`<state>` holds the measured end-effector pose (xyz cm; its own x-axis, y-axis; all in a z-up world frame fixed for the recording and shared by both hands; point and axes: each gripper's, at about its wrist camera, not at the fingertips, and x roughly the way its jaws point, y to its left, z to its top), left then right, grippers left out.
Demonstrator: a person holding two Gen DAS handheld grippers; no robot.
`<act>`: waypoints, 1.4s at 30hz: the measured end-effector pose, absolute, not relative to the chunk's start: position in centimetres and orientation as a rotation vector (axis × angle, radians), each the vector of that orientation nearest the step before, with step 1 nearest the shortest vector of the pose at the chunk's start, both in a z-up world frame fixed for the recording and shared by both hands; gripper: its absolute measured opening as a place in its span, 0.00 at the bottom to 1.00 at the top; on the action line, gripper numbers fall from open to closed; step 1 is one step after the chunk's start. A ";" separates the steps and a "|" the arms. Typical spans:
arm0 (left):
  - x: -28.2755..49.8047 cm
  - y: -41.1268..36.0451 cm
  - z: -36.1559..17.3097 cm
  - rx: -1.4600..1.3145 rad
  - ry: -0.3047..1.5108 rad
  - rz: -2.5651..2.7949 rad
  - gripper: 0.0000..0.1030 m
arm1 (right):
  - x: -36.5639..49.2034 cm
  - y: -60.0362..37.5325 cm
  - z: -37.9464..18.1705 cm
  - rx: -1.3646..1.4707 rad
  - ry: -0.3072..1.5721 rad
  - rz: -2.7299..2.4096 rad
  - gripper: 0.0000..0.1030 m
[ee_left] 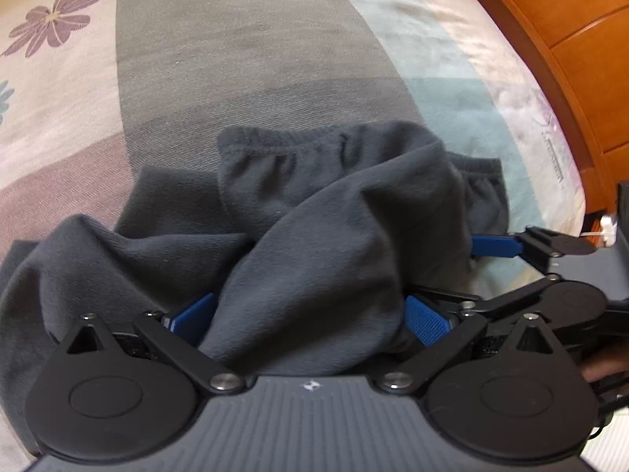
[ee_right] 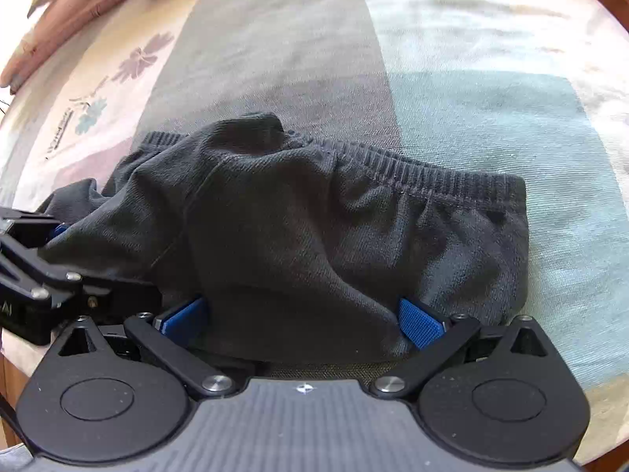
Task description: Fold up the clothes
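While both point low across the bed (ee_right: 471,78), the left hand-held gripper (ee_left: 310,314) and right hand-held gripper (ee_right: 302,314) each stand wide-jawed around one dark grey garment (ee_right: 314,228).

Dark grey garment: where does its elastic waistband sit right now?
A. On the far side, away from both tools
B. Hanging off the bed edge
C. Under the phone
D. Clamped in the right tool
A. In the right wrist view, the ribbed waistband runs along the far edge of the dark grey garment, lying on the bedspread, beyond the right tool.
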<state>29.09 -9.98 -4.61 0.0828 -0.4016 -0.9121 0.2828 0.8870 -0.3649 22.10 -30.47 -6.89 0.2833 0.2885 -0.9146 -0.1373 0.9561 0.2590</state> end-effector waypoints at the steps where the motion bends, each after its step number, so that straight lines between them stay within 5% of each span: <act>1: 29.2 -9.8 -4.3 -0.104 1.394 -0.517 0.97 | 22.0 -30.6 -6.7 0.138 1.255 0.291 1.00; 11: 32.3 -6.5 -0.1 -0.113 1.254 -0.559 0.96 | 21.7 -36.8 -1.6 0.197 1.227 0.339 0.98; 22: 35.5 -5.7 -4.4 -0.283 1.368 -0.597 0.55 | 25.7 -45.2 -6.8 0.511 1.275 0.242 0.60; 33: 37.6 -6.6 -6.7 -0.434 1.432 -0.627 0.40 | 27.3 -45.2 -8.6 0.688 1.297 0.405 0.56; 36: 36.8 -6.6 -7.0 -0.415 1.464 -0.657 0.35 | 25.7 -45.3 -9.3 0.724 1.335 0.411 0.42; 38: 36.5 -6.2 -7.2 -0.440 1.473 -0.642 0.30 | 25.1 -45.3 -9.6 0.715 1.335 0.381 0.16; 42: 37.0 -7.7 -5.8 -0.326 1.426 -0.641 0.05 | 25.6 -44.4 -8.1 0.651 1.295 0.300 0.07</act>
<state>36.96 -7.66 -5.80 0.0161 -0.5880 -0.8087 0.2141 0.7921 -0.5716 25.56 -44.44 -8.15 0.2668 0.5519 -0.7901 0.1481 0.7866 0.5994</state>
